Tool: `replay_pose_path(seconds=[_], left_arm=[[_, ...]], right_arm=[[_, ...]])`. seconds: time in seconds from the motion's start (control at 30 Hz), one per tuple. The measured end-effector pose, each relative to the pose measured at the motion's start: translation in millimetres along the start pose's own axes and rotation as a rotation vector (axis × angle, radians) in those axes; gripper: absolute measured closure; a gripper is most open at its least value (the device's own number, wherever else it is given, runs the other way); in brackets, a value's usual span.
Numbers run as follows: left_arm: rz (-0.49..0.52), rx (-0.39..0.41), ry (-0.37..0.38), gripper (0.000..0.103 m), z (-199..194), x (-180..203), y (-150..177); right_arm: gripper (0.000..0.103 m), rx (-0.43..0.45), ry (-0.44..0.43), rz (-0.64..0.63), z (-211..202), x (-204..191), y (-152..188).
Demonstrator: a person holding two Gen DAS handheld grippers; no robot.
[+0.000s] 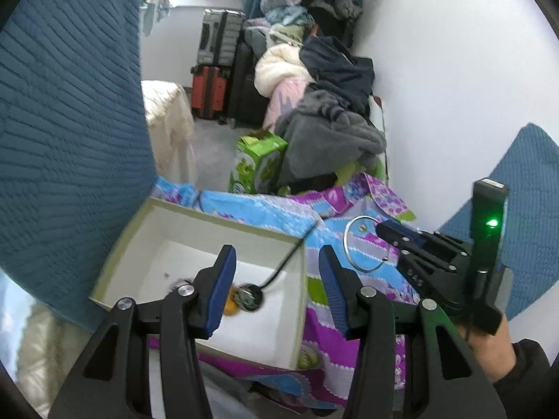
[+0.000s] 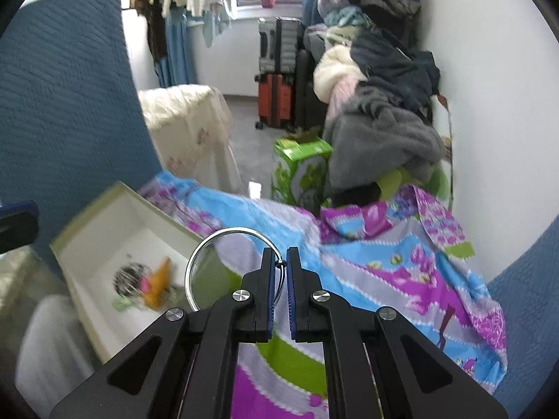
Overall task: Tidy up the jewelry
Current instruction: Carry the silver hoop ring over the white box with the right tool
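A white open box [image 1: 174, 227] sits on a flowered cloth [image 1: 265, 206]. In it lie a dark round pendant on a black cord [image 1: 249, 298] and an orange piece [image 1: 230, 309]. My left gripper [image 1: 276, 276] is open above the box's right wall, its left finger over the box. My right gripper [image 2: 279, 265] is shut on a silver bangle [image 2: 206, 248] and holds it above the cloth, right of the box [image 2: 104, 216]. The bangle also shows in the left wrist view [image 1: 349, 244], held by the right gripper [image 1: 382, 228]. The box contents [image 2: 146, 281] are blurred in the right wrist view.
Blue quilted cushions [image 1: 70, 122] rise left of the box and at the right [image 2: 531, 314]. Beyond the cloth are a green carton [image 1: 258, 160], a pile of clothes [image 1: 328, 104] against the white wall, and suitcases [image 1: 216, 63].
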State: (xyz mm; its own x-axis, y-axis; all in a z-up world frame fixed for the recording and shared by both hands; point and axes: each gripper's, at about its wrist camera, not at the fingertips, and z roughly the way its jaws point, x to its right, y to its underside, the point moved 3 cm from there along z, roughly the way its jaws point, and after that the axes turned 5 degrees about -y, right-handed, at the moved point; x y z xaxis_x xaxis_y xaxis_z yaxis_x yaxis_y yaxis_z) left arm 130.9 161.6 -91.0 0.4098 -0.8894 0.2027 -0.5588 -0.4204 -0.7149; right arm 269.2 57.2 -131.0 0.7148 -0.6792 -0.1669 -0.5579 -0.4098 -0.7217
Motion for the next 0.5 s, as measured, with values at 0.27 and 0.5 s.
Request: replay_pose_path(seconds=[0.27,0.5], left_arm=[[-0.013,0.012,-0.043,0.053,-4.5,-35.0,-8.6],[-0.036,-0.037,-0.062,0.053,21.3,-66.4,4.6]], right_arm=[[0.099,0.019,-0.082,-0.017,-0.5,-44.7,-28.1],[0.098,-0.042,-0.146,-0.010,29.3,-76.0,-21.6]])
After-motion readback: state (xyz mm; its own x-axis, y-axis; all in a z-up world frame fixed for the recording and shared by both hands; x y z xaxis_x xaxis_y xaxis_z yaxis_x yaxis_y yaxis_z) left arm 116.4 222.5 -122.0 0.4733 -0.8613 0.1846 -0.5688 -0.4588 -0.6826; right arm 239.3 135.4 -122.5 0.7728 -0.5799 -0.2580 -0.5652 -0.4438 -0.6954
